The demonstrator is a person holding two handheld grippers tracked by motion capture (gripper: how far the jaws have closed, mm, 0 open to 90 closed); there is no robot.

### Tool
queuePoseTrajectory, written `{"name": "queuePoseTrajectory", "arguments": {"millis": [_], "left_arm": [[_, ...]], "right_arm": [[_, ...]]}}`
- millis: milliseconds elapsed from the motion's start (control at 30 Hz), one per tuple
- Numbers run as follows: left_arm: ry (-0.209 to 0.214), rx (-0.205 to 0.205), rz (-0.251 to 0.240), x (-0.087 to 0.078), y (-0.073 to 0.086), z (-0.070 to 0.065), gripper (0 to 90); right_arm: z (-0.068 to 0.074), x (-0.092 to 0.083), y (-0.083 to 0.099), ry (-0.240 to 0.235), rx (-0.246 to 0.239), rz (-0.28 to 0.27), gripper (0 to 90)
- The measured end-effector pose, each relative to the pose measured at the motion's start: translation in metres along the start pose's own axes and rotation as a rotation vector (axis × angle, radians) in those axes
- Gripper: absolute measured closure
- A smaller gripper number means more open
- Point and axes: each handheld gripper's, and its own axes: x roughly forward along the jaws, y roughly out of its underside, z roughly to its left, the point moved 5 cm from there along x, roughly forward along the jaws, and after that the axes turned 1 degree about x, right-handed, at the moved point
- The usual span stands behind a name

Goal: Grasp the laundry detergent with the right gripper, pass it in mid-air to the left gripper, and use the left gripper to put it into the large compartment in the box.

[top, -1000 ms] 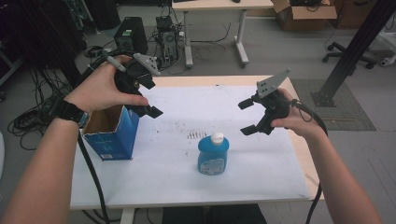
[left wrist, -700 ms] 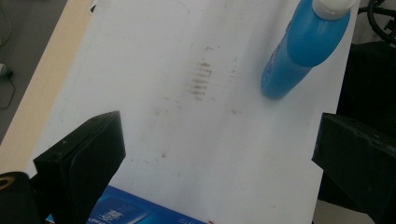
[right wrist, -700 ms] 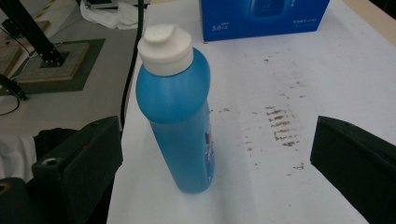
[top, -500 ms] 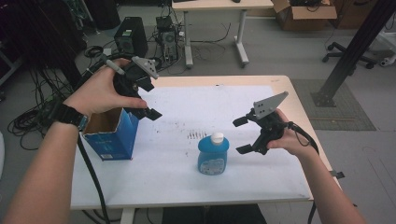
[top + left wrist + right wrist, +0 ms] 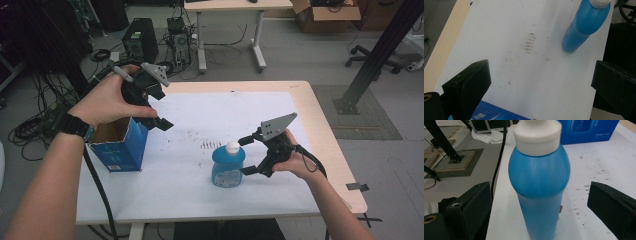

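We find the blue bottle (image 5: 228, 167) upright on the white worktop (image 5: 200, 200), near its front edge. The right gripper (image 5: 248, 155) has its fingers spread to either side of the bottle, clear of it; they have just been closing slightly, evidently to grasp it. The left gripper (image 5: 161, 115) hovers above the open blue box (image 5: 119, 145), fingers apart and empty, presumably ready to steady the box.

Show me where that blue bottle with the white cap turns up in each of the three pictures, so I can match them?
High view: the blue bottle stands upright right of the table's middle, just left of the right gripper.
Left gripper view: top right, cap at the upper edge.
Right gripper view: centre, close up, between the open jaws.
Shared landmark: the blue box, seen at the bottom edge and top right.
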Motion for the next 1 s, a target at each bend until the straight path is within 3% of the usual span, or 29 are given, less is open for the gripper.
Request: {"name": "queuePoseTrajectory", "arguments": {"millis": [433, 1000], "left_arm": [[0.008, -0.004, -0.005, 0.003, 0.001, -0.001, 2.7], [0.009, -0.008, -0.005, 0.004, 0.002, 0.0, 2.7]], "right_arm": [[0.002, 0.024, 0.003, -0.014, 0.004, 0.005, 8.0], [0.001, 0.039, 0.008, -0.003, 0.012, -0.012, 14.5]]}}
